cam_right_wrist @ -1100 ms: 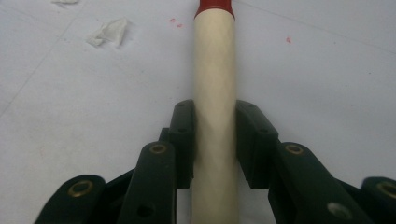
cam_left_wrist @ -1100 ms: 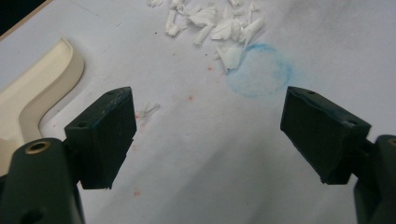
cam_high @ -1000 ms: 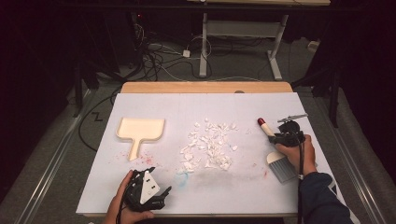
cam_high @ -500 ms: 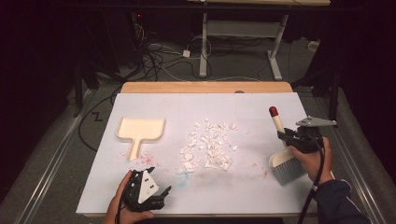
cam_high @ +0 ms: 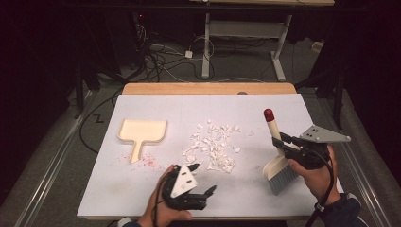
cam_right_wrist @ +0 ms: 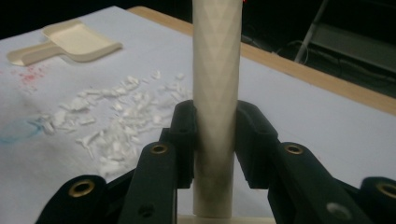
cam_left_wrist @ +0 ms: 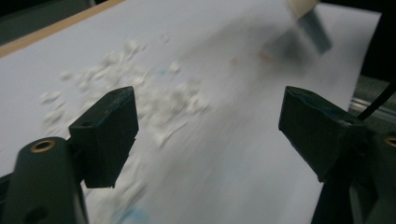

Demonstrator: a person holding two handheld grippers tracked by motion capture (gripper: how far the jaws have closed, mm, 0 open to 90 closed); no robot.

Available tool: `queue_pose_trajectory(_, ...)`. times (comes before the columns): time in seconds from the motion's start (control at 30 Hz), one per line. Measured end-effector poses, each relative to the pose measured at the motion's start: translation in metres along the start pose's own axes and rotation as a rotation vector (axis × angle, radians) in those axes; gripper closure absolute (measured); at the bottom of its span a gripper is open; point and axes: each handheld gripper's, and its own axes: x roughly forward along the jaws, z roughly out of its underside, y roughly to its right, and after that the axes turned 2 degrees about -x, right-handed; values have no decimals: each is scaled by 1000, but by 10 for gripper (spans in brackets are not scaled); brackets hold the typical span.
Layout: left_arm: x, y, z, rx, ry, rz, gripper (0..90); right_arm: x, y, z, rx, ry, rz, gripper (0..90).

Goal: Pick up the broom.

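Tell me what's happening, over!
Right gripper clamps brush handle. Left gripper open, holding nothing. Scraps unswept; dustpan apart at left. Nothing blocking.

A laboratory or test room arranged for recorded handling trials. The counter (cam_high: 142, 198) is a wooden top under a plain white sheet (cam_high: 246, 113), standing on a grey carpeted floor (cam_high: 42, 156). Loose black cables (cam_high: 161, 61) run across the floor behind it, beside the white metal frame of a second bench (cam_high: 279, 47). The surroundings are dark and unfurnished, without domestic or shop fittings.
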Motion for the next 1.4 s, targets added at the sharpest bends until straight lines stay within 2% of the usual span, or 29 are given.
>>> queue_pose_trajectory(0.07, 16, 9, -12, -29, 17, 55, 227, 2, -12, -4, -36, -9, -22, 712)
queue_pose_trajectory(0.13, 31, 20, -20, -30, 22, 86, 231, 4, -23, -6, -53, 4, -34, 711)
queue_pose_trajectory(0.2, 44, 28, -25, -31, 21, 98, 232, 5, -34, -7, -75, 16, -33, 711)
queue_pose_trajectory(0.23, 49, 31, -27, -33, 24, 96, 231, 5, -39, -8, -87, 20, -44, 711)
queue_pose_trajectory(0.27, 55, 33, -28, -39, 27, 74, 231, 6, -43, -9, -94, 18, -54, 711)
queue_pose_trajectory(0.3, 55, 33, -28, -39, 27, 74, 235, 6, -48, -9, -90, 31, -55, 711)
queue_pose_trajectory(0.33, 59, 34, -28, -58, 29, 66, 235, 6, -48, -9, -90, 31, -55, 711)
queue_pose_trajectory(0.37, 67, 32, -26, -105, 26, 91, 268, 7, -56, -10, -109, 27, -73, 711)
queue_pose_trajectory(0.43, 74, 30, -23, -131, 12, 104, 296, 7, -64, -10, -116, 47, -77, 711)
queue_pose_trajectory(0.57, 77, 28, -20, -134, 13, 136, 391, 7, -75, -12, -135, 52, -104, 710)
queue_pose_trajectory(0.67, 72, 23, -20, -129, 19, 156, 554, 4, -82, -13, -149, 72, -100, 710)
queue_pose_trajectory(0.73, 67, 19, -20, -131, 19, 155, 597, 2, -82, -15, -154, 80, -107, 708)
queue_pose_trajectory(0.77, 64, 16, -20, -128, 15, 173, 620, 0, -82, -16, -152, 89, -109, 706)
queue_pose_trajectory(0.8, 64, 16, -20, -128, 15, 173, 627, 0, -82, -16, -152, 89, -109, 706)
queue_pose_trajectory(0.83, 59, 12, -23, -101, -15, 167, 635, -2, -79, -16, -163, 101, -143, 699)
queue_pose_trajectory(0.87, 56, 10, -24, -92, -33, 167, 639, -3, -77, -16, -171, 103, -156, 692)
queue_pose_trajectory(0.97, 47, 5, -26, -48, -60, 168, 650, -7, -72, -16, -220, 108, -216, 660)
queue_pose_trajectory(1.0, 43, 2, -26, -32, -65, 175, 651, -8, -70, -16, -242, 102, -235, 608)
queue_pose_trajectory(1.07, 37, -3, -26, -3, -72, 187, 651, -7, -66, -15, -291, 66, -273, 522)
queue_pose_trajectory(1.13, 32, -7, -24, 31, -103, 219, 651, -6, -62, -11, -316, 53, -333, 464)
queue_pose_trajectory(1.2, 27, -9, -21, 66, -118, 235, 650, -4, -61, -7, -348, 16, -367, 398)
queue_pose_trajectory(1.33, 22, -10, -16, 91, -141, 263, 650, 10, -63, 3, -389, -69, -487, 353)
queue_pose_trajectory(1.37, 22, -10, -16, 101, -141, 270, 650, 14, -65, 5, -402, -92, -499, 342)
queue_pose_trajectory(1.4, 22, -10, -16, 101, -141, 270, 650, 14, -65, 5, -402, -92, -499, 342)
